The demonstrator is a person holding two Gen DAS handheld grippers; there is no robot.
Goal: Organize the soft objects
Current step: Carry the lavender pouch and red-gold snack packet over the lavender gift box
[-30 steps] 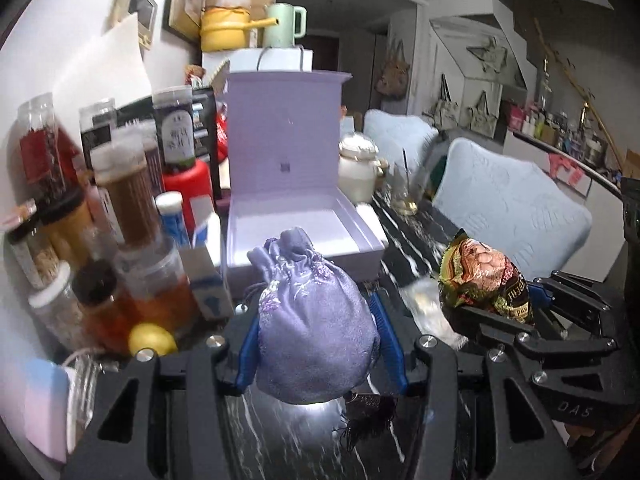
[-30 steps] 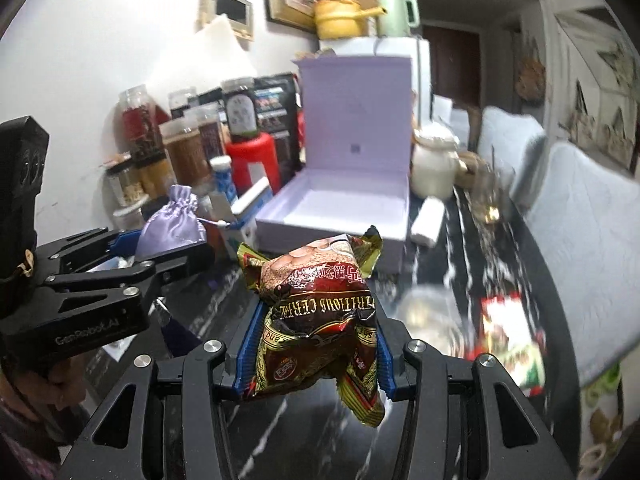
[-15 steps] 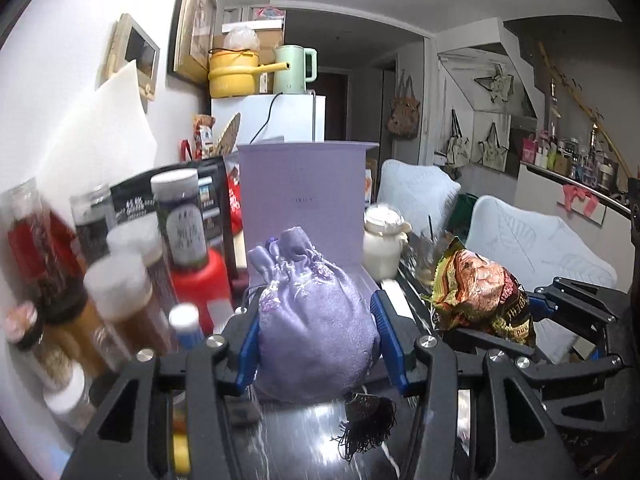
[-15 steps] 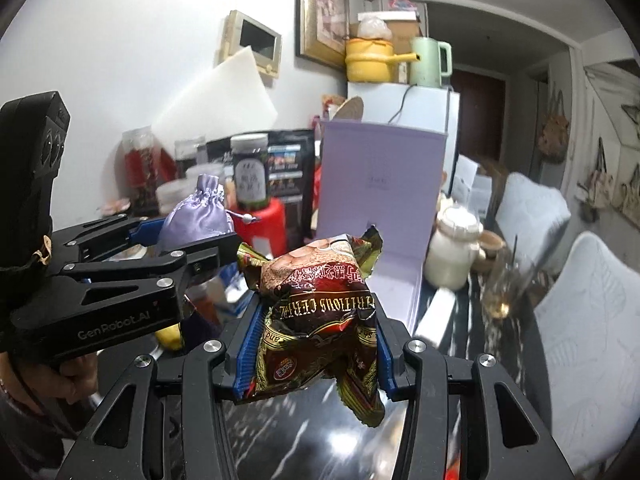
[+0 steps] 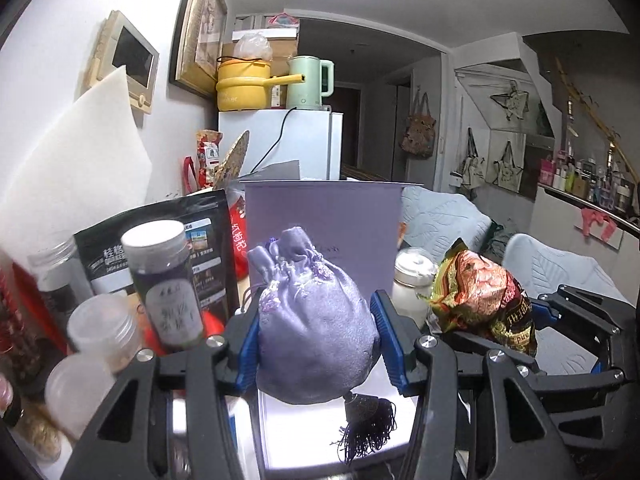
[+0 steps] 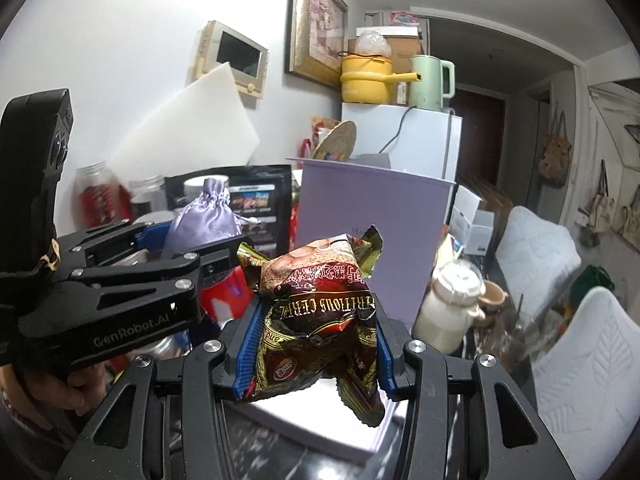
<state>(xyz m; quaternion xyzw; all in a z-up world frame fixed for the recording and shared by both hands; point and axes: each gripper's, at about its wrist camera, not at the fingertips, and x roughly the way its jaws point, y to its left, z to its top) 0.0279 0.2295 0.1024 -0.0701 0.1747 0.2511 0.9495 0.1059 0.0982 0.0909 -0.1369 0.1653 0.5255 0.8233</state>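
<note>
My left gripper [image 5: 318,344] is shut on a lilac satin drawstring pouch [image 5: 314,332], whose dark tassel [image 5: 366,426] dangles below. The pouch hangs above the white floor of the open lilac box [image 5: 296,436], with the box's raised lid [image 5: 324,216] behind it. My right gripper [image 6: 316,344] is shut on a crinkled red and gold snack bag [image 6: 320,312], held above the front edge of the same box [image 6: 320,412]. In the right wrist view the left gripper [image 6: 188,240] and the pouch [image 6: 202,220] sit to the left. In the left wrist view the snack bag [image 5: 484,296] appears at the right.
Jars and bottles [image 5: 160,288] and a black pouch pack [image 5: 200,240] crowd the left along the wall. A white lidded pot [image 6: 452,312] stands right of the box. Pale blue chair backs [image 6: 580,360] line the right side. A fridge [image 5: 296,144] stands behind.
Both grippers have risen and moved forward over the box with their loads. The box's lid now stands close behind the pouch and the bag, and the box's floor lies under them.
</note>
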